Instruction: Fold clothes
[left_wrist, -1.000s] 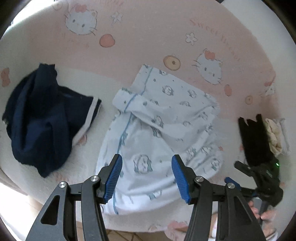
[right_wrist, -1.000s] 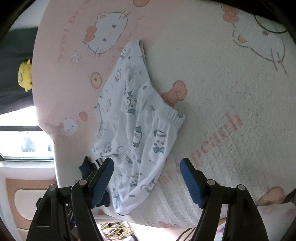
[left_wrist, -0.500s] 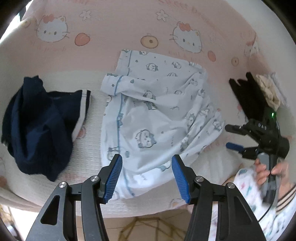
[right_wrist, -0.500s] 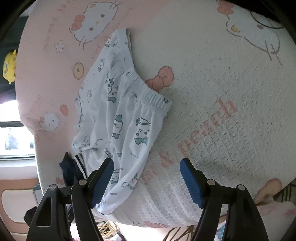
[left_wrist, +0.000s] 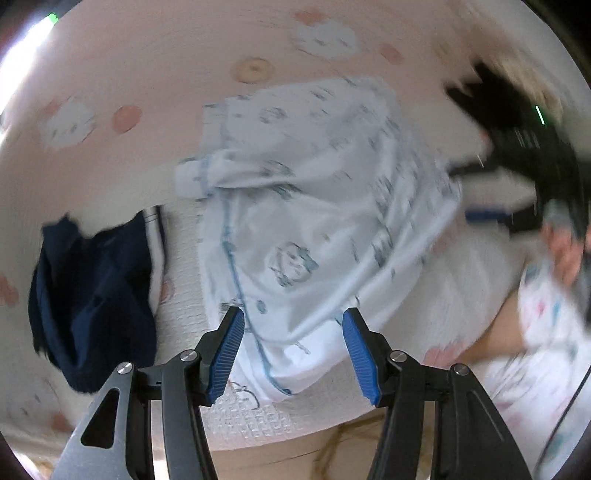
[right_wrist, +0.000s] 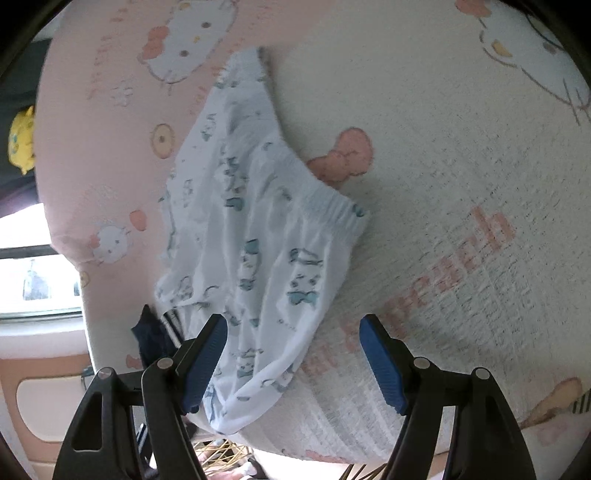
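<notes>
A pair of white pajama pants (left_wrist: 306, 206) with a small blue cartoon print lies crumpled on the pink and white Hello Kitty bed cover (left_wrist: 147, 55). In the right wrist view the pants (right_wrist: 258, 236) show their elastic waistband toward the right. My left gripper (left_wrist: 293, 354) is open and empty, just above the near hem of the pants. My right gripper (right_wrist: 293, 363) is open and empty, over the pants' near end by the bed edge; it also shows in the left wrist view (left_wrist: 524, 192), blurred, at the right.
A dark navy garment (left_wrist: 92, 291) with white stripes lies left of the pants and also shows in the right wrist view (right_wrist: 155, 336). A black item (left_wrist: 491, 99) lies at the far right of the bed. The bed's front edge runs just below both grippers.
My left gripper has moved closer to the pants and swung right; its view is now blurred. My right gripper has drawn nearer to the pants. Both stay open.
</notes>
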